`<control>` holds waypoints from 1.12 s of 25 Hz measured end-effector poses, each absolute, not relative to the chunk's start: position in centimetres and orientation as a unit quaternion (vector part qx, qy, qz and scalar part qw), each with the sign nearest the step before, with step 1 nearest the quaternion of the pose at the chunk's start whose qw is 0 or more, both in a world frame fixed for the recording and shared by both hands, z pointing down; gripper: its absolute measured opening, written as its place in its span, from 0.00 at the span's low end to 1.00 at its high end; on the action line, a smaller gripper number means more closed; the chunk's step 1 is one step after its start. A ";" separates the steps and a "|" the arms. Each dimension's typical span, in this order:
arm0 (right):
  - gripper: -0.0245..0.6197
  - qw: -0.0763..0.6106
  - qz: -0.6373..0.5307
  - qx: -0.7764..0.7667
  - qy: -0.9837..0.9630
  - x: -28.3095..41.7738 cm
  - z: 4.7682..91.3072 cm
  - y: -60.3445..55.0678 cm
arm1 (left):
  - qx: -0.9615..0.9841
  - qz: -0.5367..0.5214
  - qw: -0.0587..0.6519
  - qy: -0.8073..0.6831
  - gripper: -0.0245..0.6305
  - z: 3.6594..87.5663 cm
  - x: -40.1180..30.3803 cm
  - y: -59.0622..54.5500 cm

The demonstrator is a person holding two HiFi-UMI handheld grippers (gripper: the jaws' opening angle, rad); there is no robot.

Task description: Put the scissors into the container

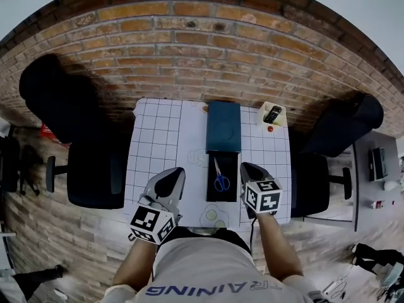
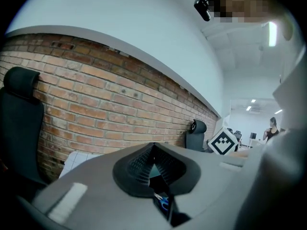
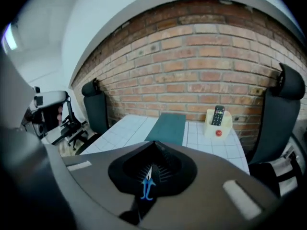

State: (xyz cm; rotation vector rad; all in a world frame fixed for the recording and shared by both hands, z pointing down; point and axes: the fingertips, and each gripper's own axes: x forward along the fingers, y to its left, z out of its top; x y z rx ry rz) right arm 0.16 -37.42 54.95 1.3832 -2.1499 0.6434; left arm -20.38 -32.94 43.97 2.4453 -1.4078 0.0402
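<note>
Head view: scissors [image 1: 221,179] lying inside black container [image 1: 231,194], just left of right gripper [image 1: 245,166], right of left gripper [image 1: 178,172]. Both hovering, jaws pressing together on nothing. Placement step looking done; next move likely calling only for backing both clear

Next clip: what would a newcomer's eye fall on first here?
Blue-handled scissors lying inside the open black container, near the front edge of the gridded table. Directly behind it lies a teal panel, and a cream holder with a remote stands at the table's far right corner.
</note>
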 end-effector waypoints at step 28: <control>0.06 0.017 0.085 0.529 -0.844 6.9 37.9 -35.4 | 0.866 0.015 0.083 -0.493 0.04 38.2 -13.5 -32.9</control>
